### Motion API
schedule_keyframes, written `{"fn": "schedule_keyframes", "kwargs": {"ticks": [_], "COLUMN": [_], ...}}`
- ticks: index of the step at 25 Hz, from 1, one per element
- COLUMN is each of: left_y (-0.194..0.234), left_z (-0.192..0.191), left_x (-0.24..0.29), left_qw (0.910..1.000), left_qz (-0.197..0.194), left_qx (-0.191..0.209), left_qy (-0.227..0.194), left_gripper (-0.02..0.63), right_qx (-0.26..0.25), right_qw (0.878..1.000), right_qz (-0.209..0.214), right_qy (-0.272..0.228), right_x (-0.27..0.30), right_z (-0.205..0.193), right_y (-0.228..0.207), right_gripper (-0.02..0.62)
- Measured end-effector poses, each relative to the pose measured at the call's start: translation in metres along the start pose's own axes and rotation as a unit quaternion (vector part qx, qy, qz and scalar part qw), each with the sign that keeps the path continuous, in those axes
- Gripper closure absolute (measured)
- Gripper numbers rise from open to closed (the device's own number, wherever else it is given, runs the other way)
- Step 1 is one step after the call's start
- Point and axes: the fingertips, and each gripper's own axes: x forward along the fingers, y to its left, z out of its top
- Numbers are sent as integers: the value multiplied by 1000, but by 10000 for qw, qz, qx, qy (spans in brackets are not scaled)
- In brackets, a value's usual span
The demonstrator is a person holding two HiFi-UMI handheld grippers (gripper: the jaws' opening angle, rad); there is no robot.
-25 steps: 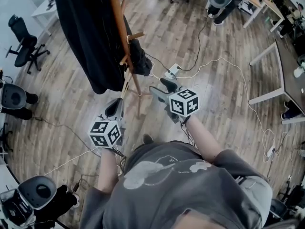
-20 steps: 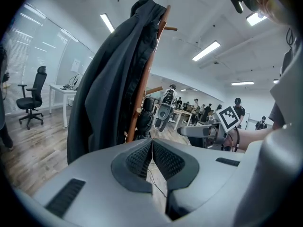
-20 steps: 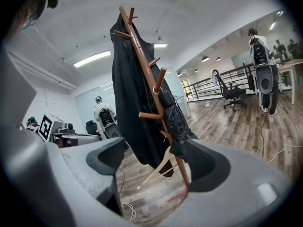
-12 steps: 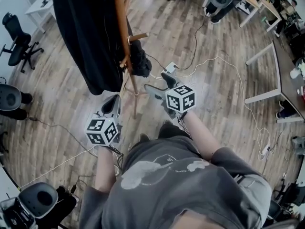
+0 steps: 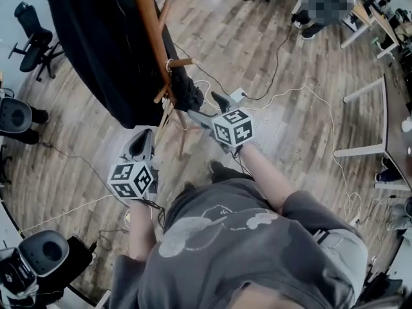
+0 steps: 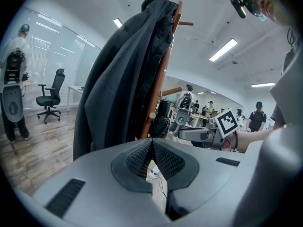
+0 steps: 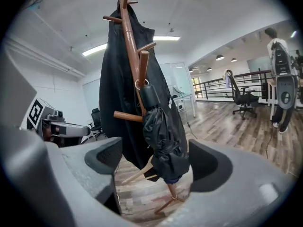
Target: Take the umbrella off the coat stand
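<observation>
Nearest in, the left gripper (image 6: 151, 145) sat pinched shut on nothing, short of the pole, so nothing was steadying the stand. The right gripper (image 5: 207, 110) had just been opening and stood at its widest. The folded umbrella (image 7: 163, 141) was framed between its jaws but untouched. That umbrella hung by its strap from an upward-slanted peg (image 7: 143, 65) on the coat stand (image 7: 128, 41), bunched against the black coat (image 7: 111, 93) behind. Trouble ahead, as I judged it: a bite on loose fabric alone could slip. A straight tug, without lifting the strap over the peg's tip, could rock the stand or drag the coat down.
</observation>
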Motion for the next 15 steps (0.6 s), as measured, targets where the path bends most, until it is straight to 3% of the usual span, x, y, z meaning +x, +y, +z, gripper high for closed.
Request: {"fn": "schedule_keyframes", "kwargs": {"ticks": [15], "left_y": [0], "left_z": [16], "left_x": [34], "left_qw": [9953], "left_qz": [942], "left_qx": [-168], "left_qy": [-139], "left_gripper": [600], "right_qx": [-622], "right_qw": [9937], "right_qz": [901], "right_qy": [222], "right_x": [73], "right_z": [14], "right_y": [-24], "right_gripper": [163]}}
